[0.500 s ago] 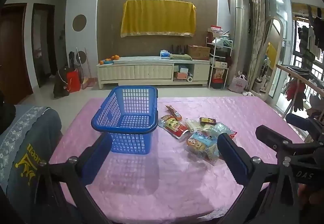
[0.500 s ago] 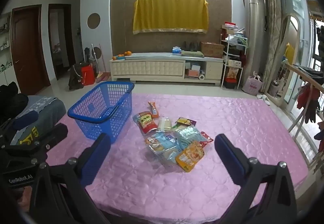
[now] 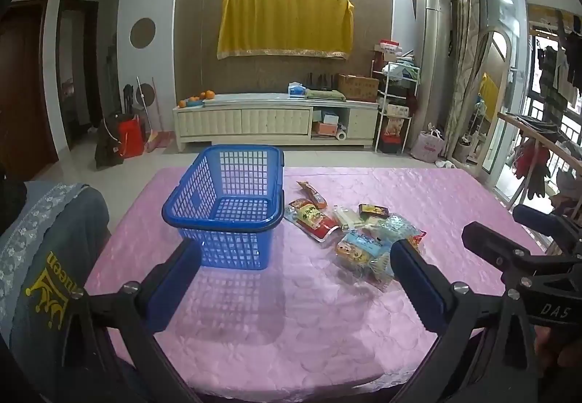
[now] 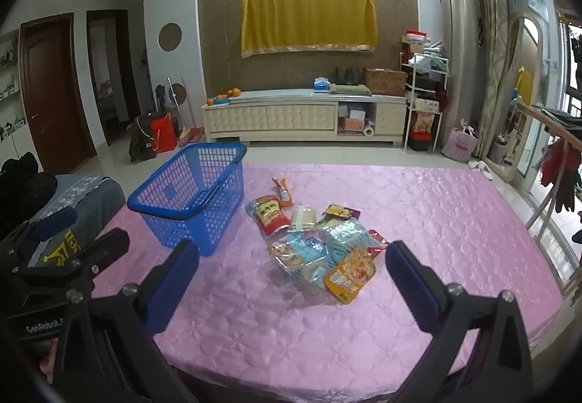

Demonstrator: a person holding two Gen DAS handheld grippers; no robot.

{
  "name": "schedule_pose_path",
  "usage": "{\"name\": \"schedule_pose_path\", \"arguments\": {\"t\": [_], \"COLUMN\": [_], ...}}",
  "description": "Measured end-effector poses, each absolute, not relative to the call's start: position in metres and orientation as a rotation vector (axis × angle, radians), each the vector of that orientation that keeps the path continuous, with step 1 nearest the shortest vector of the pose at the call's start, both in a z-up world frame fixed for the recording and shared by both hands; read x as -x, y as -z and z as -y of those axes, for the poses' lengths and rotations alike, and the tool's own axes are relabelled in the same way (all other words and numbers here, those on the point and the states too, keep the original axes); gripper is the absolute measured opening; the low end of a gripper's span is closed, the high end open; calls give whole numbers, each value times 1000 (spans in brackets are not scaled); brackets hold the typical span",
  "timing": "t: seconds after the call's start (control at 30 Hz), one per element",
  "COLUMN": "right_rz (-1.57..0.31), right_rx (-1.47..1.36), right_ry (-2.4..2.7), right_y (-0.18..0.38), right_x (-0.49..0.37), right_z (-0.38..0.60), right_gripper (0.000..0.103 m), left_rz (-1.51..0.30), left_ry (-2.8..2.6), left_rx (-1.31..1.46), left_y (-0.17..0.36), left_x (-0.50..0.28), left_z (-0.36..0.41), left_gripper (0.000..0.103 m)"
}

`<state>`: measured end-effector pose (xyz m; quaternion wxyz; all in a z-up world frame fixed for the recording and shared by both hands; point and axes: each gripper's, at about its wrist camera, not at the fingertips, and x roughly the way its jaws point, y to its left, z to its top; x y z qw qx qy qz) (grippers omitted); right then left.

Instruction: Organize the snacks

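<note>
Both grippers hover above the near edge of the bench point(image 4: 418, 206), jaws wide apart, nothing between them: left gripper point(image 3: 294, 279), right gripper point(image 4: 291, 275). Snack packets point(image 4: 316, 243) lie heaped and overlapping on the pink cloth, just right of the empty blue basket point(image 3: 232, 210). Likely trouble: slick wrappers (overlapping, some clear) slipping from a pinch, or two lifting together; a light basket could slide if nudged.
</note>
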<state>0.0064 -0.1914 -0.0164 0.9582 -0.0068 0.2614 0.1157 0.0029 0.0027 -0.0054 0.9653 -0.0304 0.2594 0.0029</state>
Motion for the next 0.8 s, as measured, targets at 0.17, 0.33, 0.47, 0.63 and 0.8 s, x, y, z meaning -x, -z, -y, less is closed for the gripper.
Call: {"name": "schedule_pose_path", "arguments": {"t": [0.17,0.33,0.47,0.63,0.8], "right_rz": [-535,-537,-538,-548,-554], "right_rx": [4,-1,-4,-3,0], "right_ry": [-246,-253,-256,-250,-250], "right_y": [18,18,18,19,19], "right_x": [-5,-5,-5,-5,-5], "right_z": [188,189,188,188,189], "right_gripper": [103,103,103,103,103], "left_rz": [-525,-525,-526,-530,-529], "left_ry": [-7,-9,-10,-2,-5], "left_rx": [76,69,69,72,68], "left_y": [6,4,4,5,7], "left_x": [-2,-1,-2,-2,-2], "left_z": [-5,-4,-3,-3,-3], "left_gripper": [103,103,103,103,103]}}
